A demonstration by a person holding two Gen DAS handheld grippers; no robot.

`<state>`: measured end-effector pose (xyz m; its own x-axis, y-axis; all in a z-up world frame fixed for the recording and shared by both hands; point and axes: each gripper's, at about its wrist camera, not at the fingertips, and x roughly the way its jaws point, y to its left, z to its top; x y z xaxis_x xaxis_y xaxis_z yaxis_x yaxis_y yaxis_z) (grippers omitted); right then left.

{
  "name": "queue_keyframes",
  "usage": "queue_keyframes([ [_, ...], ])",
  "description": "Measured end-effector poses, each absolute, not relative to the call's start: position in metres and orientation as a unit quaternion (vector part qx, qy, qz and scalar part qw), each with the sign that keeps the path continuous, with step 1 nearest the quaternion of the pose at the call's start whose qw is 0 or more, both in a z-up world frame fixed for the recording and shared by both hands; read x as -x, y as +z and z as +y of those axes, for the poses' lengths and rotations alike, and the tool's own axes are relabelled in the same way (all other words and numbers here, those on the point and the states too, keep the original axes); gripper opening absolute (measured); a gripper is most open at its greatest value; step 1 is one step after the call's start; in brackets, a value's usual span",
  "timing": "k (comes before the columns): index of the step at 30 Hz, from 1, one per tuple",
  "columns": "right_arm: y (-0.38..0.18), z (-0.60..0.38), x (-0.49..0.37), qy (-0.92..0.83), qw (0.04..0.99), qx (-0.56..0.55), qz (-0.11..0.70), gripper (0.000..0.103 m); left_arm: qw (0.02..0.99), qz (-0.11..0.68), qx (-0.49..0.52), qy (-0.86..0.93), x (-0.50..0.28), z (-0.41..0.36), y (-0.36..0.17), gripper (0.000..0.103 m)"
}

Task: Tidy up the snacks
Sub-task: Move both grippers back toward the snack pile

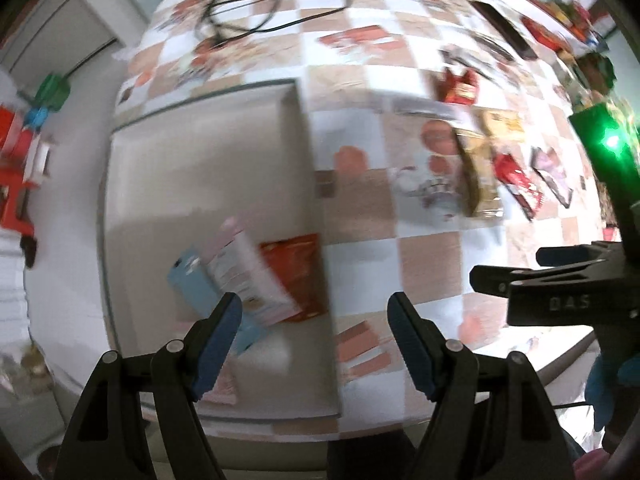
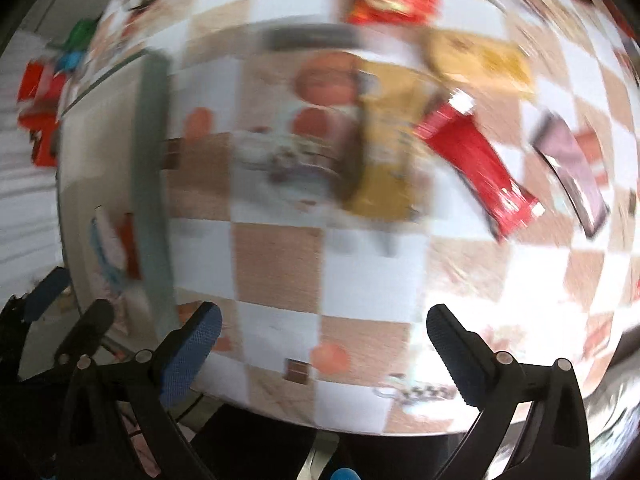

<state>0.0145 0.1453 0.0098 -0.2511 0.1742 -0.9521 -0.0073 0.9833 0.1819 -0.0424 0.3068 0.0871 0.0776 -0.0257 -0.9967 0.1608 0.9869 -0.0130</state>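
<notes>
At the left, the left gripper (image 1: 314,314) points straight down over the white tray's (image 1: 200,184) near right edge, jaws spread and empty; a pink box (image 1: 248,276) lies inside. To its right, the right gripper (image 2: 324,334) tilts steeply down over the checkered tablecloth (image 2: 276,264), jaws wide, empty. Farther off lies a red packet (image 2: 476,160).
</notes>
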Motion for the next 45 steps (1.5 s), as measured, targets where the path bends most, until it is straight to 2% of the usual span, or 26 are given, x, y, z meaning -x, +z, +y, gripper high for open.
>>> queue_keyframes([
  [11, -0.016, 0.058, 0.011, 0.017, 0.581, -0.097, 0.808, 0.103, 0.719, 0.680, -0.107, -0.095, 0.015, 0.244, 0.074, 0.079],
  [18, -0.028, 0.022, 0.025, -0.001, 0.572, -0.087, 0.816, 0.103, 0.719, 0.668, -0.157, -0.108, -0.022, 0.204, 0.061, 0.079],
  [25, -0.038, 0.006, 0.034, 0.000, 0.562, -0.067, 0.824, 0.103, 0.722, 0.654, -0.197, -0.110, -0.070, 0.177, 0.043, 0.079],
  [32, -0.043, 0.014, 0.047, 0.017, 0.563, -0.053, 0.825, 0.103, 0.710, 0.617, -0.299, -0.160, -0.085, 0.149, 0.019, 0.079],
  [35, -0.044, 0.016, 0.051, 0.018, 0.563, -0.057, 0.825, 0.103, 0.699, 0.628, -0.300, -0.167, -0.092, 0.147, 0.007, 0.081],
  [39, -0.043, 0.014, 0.057, 0.020, 0.562, -0.055, 0.825, 0.103, 0.696, 0.652, -0.252, -0.167, -0.107, 0.154, 0.004, 0.081],
  [40, -0.041, 0.012, 0.051, 0.021, 0.561, -0.053, 0.826, 0.103, 0.693, 0.660, -0.240, -0.166, -0.110, 0.156, 0.004, 0.077],
  [42, -0.044, 0.015, 0.048, 0.022, 0.560, -0.043, 0.827, 0.103, 0.688, 0.676, -0.199, -0.172, -0.116, 0.164, 0.003, 0.061],
  [43, -0.045, 0.016, 0.048, 0.022, 0.560, -0.039, 0.827, 0.103, 0.684, 0.684, -0.179, -0.178, -0.116, 0.166, 0.004, 0.046],
  [44, -0.045, 0.019, 0.049, 0.021, 0.559, -0.033, 0.828, 0.103, 0.685, 0.684, -0.175, -0.178, -0.115, 0.168, 0.004, 0.035],
  [45, -0.047, 0.026, 0.047, 0.020, 0.558, -0.029, 0.829, 0.103, 0.686, 0.683, -0.179, -0.179, -0.113, 0.167, 0.005, 0.031],
])
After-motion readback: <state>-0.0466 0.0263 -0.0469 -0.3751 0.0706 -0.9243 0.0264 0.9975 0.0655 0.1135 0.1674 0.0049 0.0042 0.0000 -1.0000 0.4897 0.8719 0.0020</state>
